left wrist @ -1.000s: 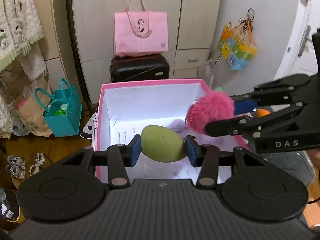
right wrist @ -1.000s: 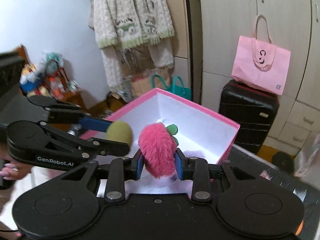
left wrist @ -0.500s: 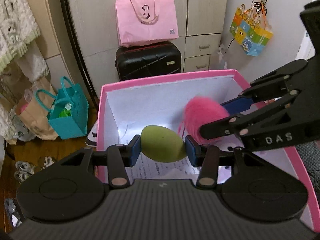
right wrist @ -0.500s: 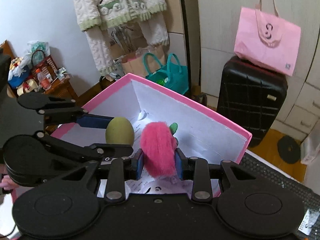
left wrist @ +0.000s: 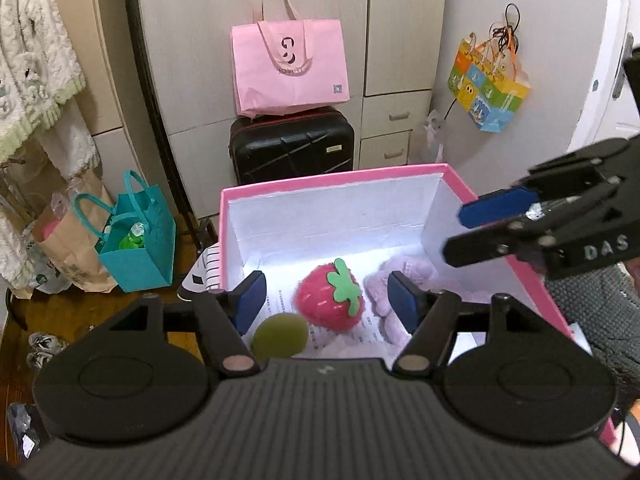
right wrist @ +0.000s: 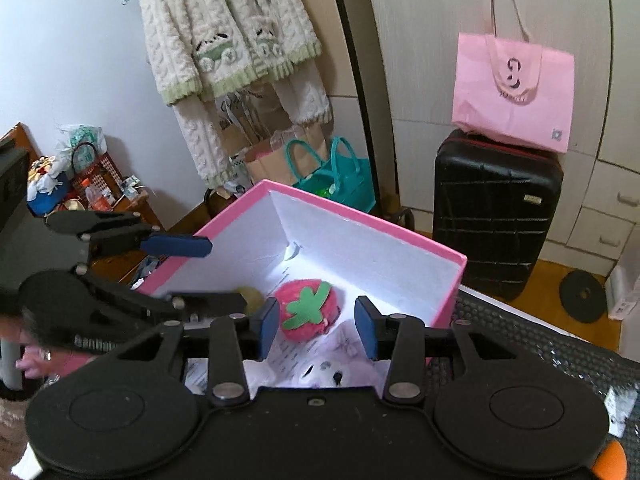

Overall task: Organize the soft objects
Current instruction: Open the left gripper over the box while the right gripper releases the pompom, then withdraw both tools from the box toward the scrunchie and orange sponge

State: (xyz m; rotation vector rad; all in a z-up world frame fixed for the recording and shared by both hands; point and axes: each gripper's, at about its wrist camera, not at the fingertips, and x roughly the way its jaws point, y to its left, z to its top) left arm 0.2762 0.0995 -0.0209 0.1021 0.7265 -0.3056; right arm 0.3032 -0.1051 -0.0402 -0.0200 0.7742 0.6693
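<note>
both grippers' jaws are opening over the pink box (left wrist: 332,188), empty: the green ball (left wrist: 280,336) is lying at 7 o'clock of the left gripper (left wrist: 326,300), the strawberry plush (right wrist: 308,312) resting between the right gripper's (right wrist: 316,330) pads, nearer it.

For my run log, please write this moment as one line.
left gripper: opening, empty | right gripper: opening, empty | green ball, strawberry plush, purple plush: inside pink box
</note>
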